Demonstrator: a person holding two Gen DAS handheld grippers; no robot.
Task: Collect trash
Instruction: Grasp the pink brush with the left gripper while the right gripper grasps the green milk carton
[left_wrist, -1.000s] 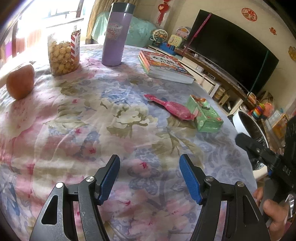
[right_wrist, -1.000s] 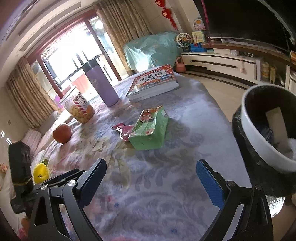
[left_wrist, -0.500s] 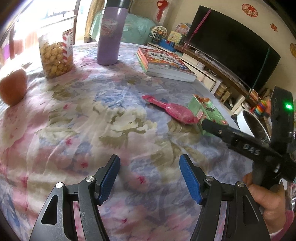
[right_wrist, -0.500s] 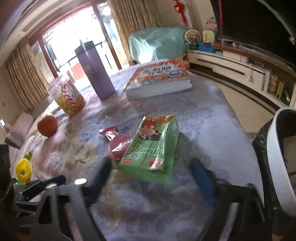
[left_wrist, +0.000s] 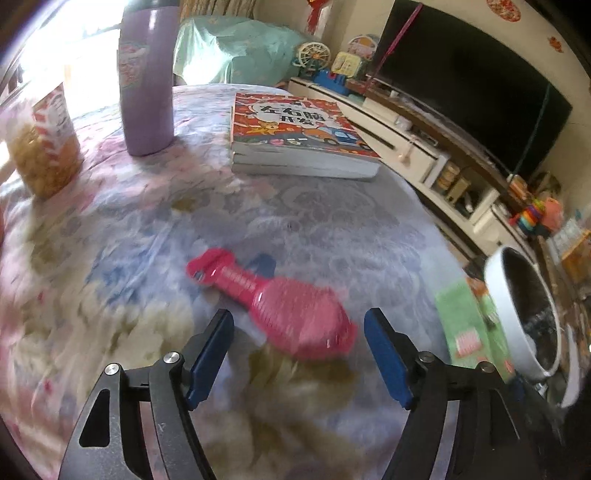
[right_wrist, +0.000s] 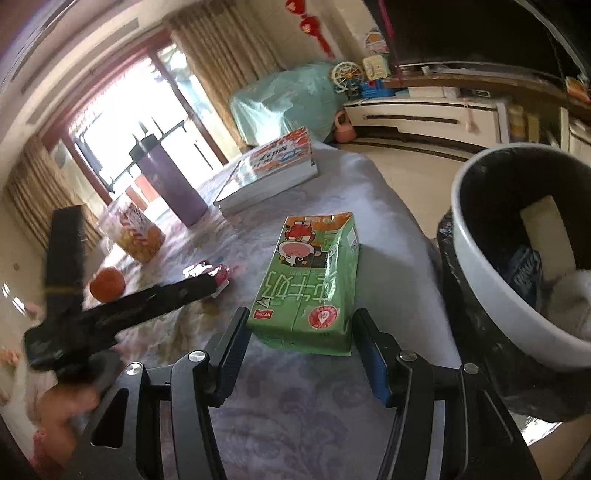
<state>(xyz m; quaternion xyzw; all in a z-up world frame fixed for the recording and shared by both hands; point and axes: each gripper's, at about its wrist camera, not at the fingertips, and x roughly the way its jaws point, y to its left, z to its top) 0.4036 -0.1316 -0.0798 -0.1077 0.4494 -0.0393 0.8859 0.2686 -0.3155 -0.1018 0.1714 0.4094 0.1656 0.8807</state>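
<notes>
The right gripper (right_wrist: 299, 341) is closing, its fingers still apart around the green milk carton (right_wrist: 309, 283); the left gripper (left_wrist: 298, 356), fingers widening, hovers over the pink brush (left_wrist: 280, 306).

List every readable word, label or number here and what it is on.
"左右脑开发": cover of the top book.
Green carton: large characters and small red label, too distorted to read.
Snack jar label: blurred.
Bottle print: blurred.
Wrapper in the bin: unreadable.

A purple flask (left_wrist: 147, 77) stands beside a thick book (left_wrist: 295, 136) and a snack jar (left_wrist: 44, 144).
</notes>
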